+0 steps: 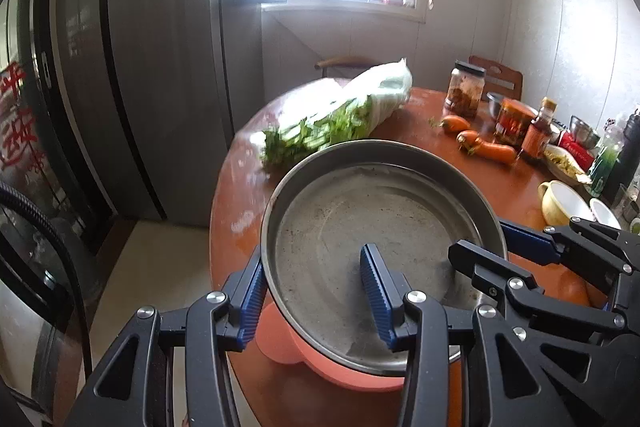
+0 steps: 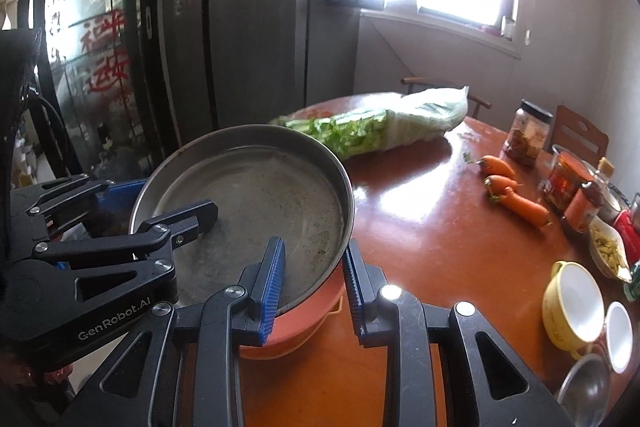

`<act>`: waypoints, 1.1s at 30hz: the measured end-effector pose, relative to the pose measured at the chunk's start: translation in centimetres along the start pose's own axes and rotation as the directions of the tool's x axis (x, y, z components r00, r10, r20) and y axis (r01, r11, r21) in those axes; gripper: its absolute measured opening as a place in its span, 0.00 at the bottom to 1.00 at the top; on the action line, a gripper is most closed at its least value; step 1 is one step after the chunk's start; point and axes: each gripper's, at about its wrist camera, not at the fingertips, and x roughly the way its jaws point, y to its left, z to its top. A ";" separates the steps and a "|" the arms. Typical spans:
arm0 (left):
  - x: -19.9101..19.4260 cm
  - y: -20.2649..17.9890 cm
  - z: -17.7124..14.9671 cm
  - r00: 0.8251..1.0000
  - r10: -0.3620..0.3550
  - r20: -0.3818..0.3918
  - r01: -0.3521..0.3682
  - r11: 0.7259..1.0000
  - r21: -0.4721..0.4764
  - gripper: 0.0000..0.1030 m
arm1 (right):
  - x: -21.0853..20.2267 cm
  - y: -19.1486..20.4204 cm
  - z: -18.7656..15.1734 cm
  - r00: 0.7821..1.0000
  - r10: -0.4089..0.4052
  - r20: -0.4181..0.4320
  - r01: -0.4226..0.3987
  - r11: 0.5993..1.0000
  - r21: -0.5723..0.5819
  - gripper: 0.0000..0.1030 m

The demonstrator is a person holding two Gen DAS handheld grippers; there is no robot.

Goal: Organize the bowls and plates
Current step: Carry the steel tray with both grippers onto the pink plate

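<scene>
A wide, shallow steel pan [image 1: 360, 219] [image 2: 248, 195] sits nested in an orange basin [image 1: 280, 343] [image 2: 304, 323], both held over the near edge of the round brown table [image 1: 420, 131] [image 2: 420, 227]. My left gripper [image 1: 314, 291] [image 2: 160, 205] is shut on the stack's left rim, one finger inside the pan and one outside. My right gripper [image 2: 314, 287] [image 1: 500, 247] grips the opposite rim the same way. The pan is empty, with a dull, speckled bottom.
A bag of greens [image 1: 340, 111] [image 2: 380, 127] lies beyond the pan. Carrots [image 1: 488, 147] [image 2: 520, 203], jars and bottles line the right side. A yellow cup [image 2: 572, 307], a white cup [image 2: 618, 335] and a small steel bowl [image 2: 588, 395] stand near right. A grey fridge [image 1: 140, 67] stands left.
</scene>
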 end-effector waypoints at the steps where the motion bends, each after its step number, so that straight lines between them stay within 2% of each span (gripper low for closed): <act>1: 0.6 0.2 -0.2 1.000 -0.003 -0.010 0.003 1.000 -0.004 0.45 | 0.5 0.1 -0.2 1.000 -0.002 -0.011 0.002 1.000 -0.002 0.29; 5: 2.0 0.3 -0.9 0.999 -0.005 -0.034 0.005 1.000 -0.013 0.45 | 2.3 0.2 -0.7 0.999 -0.001 -0.046 0.001 1.000 -0.002 0.29; 15: 3.6 0.0 -1.4 0.999 -0.004 -0.046 0.004 1.000 -0.001 0.45 | 3.6 0.4 -1.6 0.998 -0.033 -0.061 0.032 0.999 -0.021 0.29; 33: 3.7 0.1 -1.6 0.999 -0.025 -0.046 0.025 1.000 0.001 0.46 | 3.2 -0.2 -1.8 0.998 -0.015 -0.056 0.015 1.000 0.011 0.31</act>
